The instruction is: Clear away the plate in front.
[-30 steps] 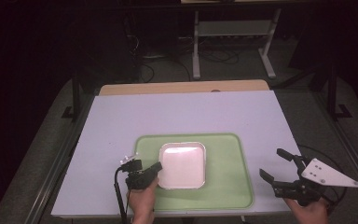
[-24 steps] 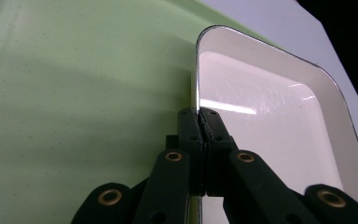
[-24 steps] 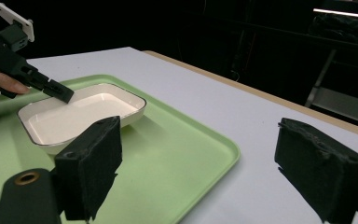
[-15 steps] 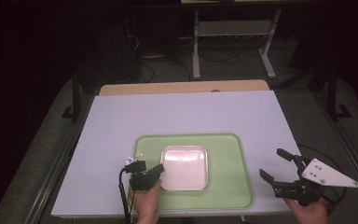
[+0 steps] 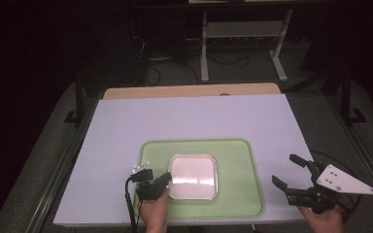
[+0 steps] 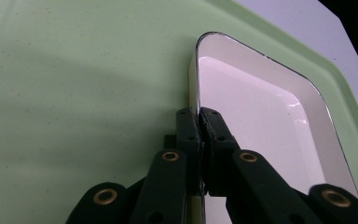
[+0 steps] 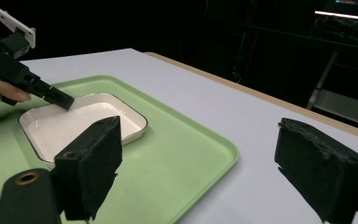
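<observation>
Left gripper view puts the left gripper (image 6: 199, 122) right on the near rim of the white dish (image 6: 265, 116), its jaws clenched on that thin edge, one inside the wall and one outside. The dish sits flat in the middle of the green tray (image 5: 243, 191), which lies on the bench (image 5: 126, 131) toward the person's side. It looks like enamelled metal or glazed ware: stiff, glossy and probably slippery, with a dark-lined lip. It should not bend, but a pinch at one side will likely make it tilt or swivel if lifted, so a hold at the middle of a side is the safer choice. Off the tray's right edge, the right gripper (image 5: 291, 171) hovers with jaws spread wide and nothing between them.
</observation>
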Motion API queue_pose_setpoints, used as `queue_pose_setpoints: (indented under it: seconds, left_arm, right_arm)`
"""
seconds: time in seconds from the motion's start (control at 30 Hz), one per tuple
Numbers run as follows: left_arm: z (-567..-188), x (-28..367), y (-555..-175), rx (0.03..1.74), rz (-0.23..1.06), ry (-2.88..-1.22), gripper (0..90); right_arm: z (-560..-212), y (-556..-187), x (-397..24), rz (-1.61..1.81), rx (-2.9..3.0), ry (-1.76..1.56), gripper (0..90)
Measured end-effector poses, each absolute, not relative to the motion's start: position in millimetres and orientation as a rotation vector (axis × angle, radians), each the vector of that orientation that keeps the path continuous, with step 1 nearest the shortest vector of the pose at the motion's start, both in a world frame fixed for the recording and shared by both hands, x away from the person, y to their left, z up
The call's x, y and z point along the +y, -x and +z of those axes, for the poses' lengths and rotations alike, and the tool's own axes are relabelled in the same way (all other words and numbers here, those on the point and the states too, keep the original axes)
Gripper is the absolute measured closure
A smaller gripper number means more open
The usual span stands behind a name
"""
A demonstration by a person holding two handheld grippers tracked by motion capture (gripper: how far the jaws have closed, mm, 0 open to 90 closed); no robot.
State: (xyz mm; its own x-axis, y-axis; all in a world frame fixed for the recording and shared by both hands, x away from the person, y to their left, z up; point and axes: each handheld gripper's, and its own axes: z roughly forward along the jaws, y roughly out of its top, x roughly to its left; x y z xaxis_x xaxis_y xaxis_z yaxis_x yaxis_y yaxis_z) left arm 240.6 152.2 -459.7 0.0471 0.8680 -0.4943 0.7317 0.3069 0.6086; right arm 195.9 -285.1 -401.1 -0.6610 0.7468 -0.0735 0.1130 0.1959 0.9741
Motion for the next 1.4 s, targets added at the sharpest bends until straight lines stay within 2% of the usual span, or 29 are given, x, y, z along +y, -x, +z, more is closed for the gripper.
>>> queue_pose_setpoints:
  seconds: [0.9, 1.07, 1.13, 1.4]
  left_arm:
    - [-460.9, 152.1, -235.4, 1.722, 0.233, -1.434, 86.7]
    - [-461.8, 153.8, -233.9, 1.709, 0.234, -1.436, 84.3]
    - [-459.3, 154.3, -232.0, 1.699, 0.247, -1.436, 79.2]
    - [-452.4, 160.2, -229.8, 1.680, 0.273, -1.438, 77.3]
  right_arm:
    - [-402.2, -198.0, -279.7, 1.491, 1.939, -0.800, 13.9]
    - [-402.0, -197.9, -277.9, 1.490, 1.943, -0.795, 13.9]
    - [-402.4, -198.4, -277.4, 1.487, 1.947, -0.794, 13.9]
    - [-402.0, -198.7, -277.3, 1.487, 1.945, -0.792, 13.9]
